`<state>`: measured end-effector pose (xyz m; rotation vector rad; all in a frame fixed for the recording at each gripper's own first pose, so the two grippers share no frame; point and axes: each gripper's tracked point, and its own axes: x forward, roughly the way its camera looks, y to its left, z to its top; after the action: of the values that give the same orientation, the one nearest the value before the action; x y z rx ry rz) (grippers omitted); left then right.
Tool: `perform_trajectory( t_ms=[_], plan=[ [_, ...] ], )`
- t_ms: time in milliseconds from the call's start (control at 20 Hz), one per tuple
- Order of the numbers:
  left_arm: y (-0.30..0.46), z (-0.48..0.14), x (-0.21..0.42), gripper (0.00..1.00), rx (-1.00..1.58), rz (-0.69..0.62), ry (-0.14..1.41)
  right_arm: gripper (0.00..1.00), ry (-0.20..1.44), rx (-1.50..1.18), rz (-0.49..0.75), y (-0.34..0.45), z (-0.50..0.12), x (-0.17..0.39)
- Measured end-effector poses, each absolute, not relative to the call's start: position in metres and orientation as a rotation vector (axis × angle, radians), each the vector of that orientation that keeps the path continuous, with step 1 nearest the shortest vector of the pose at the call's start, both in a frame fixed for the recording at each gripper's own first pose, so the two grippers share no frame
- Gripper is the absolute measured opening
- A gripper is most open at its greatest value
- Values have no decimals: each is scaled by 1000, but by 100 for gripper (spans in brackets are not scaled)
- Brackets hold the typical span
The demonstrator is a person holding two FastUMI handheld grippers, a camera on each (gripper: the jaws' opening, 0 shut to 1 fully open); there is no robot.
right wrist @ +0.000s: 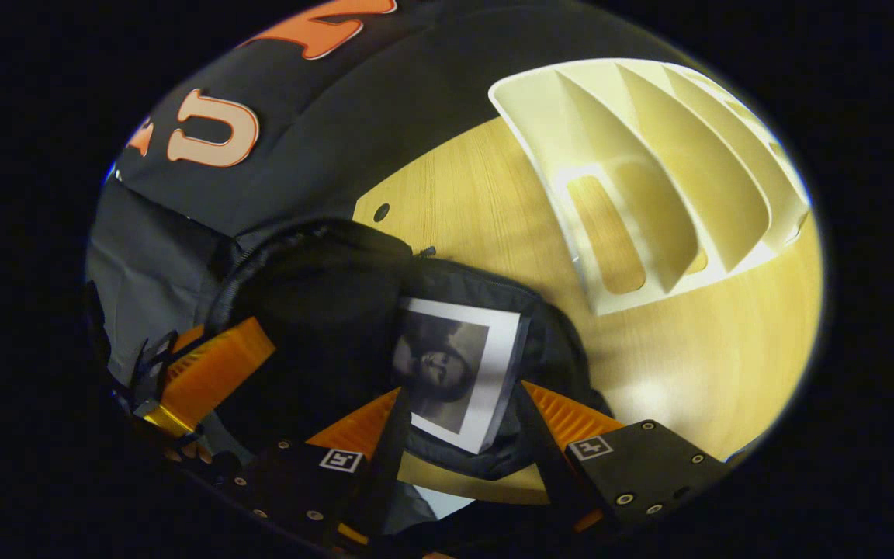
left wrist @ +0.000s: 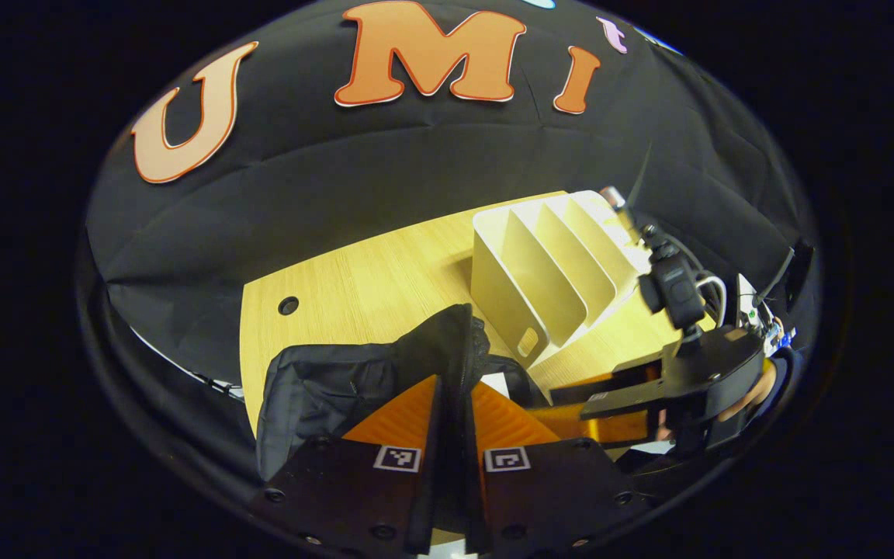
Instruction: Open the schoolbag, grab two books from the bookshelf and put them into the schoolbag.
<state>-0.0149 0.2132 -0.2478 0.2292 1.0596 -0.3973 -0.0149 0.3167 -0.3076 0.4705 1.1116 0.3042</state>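
The black schoolbag (right wrist: 315, 295) lies open on the wooden table (right wrist: 687, 365). My left gripper (left wrist: 455, 380) is shut on the bag's flap (left wrist: 447, 341) and holds it up; the same gripper (right wrist: 206, 365) appears at the left of the right gripper view. A book (right wrist: 493, 341) with a white cover and a dark picture lies in the bag's mouth. My right gripper (right wrist: 459, 388) is open just over it, one finger on either side of the book. That right gripper (left wrist: 610, 404) also shows beside the bag in the left gripper view.
A white slotted bookshelf (left wrist: 548, 272) stands on the table behind the bag, and the slots that I see hold nothing. The same bookshelf (right wrist: 649, 178) is to the upper right of the bag. The table has a cable hole (left wrist: 288, 304) near its far edge.
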Motion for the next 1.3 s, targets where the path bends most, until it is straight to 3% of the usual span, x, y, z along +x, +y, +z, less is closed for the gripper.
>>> perform_trajectory(
  t_ms=[50,100,200,250,350,400,650,900,1300],
  plan=[
    [210,-251,-18,28,225,-378,1066,84,1080,436,310,303,-299,-12],
    [204,-255,-21,28,218,-362,1075,86,1049,405,316,291,-288,-9],
    [184,-260,-32,47,214,-360,1093,88,1009,336,309,260,-272,-3],
    [173,-262,-33,51,218,-360,1086,90,984,313,310,246,-263,2],
    [150,-261,-37,84,201,-352,1076,91,928,277,317,224,-244,12],
    [139,-260,-36,89,195,-342,1069,91,903,255,316,213,-235,16],
    [90,-237,-23,97,155,-266,946,95,733,160,272,155,-187,41],
    [55,-210,1,98,141,-112,783,95,566,75,162,71,-141,46],
    [29,-126,14,96,159,-2,434,95,271,3,118,34,-64,37]
  ],
)
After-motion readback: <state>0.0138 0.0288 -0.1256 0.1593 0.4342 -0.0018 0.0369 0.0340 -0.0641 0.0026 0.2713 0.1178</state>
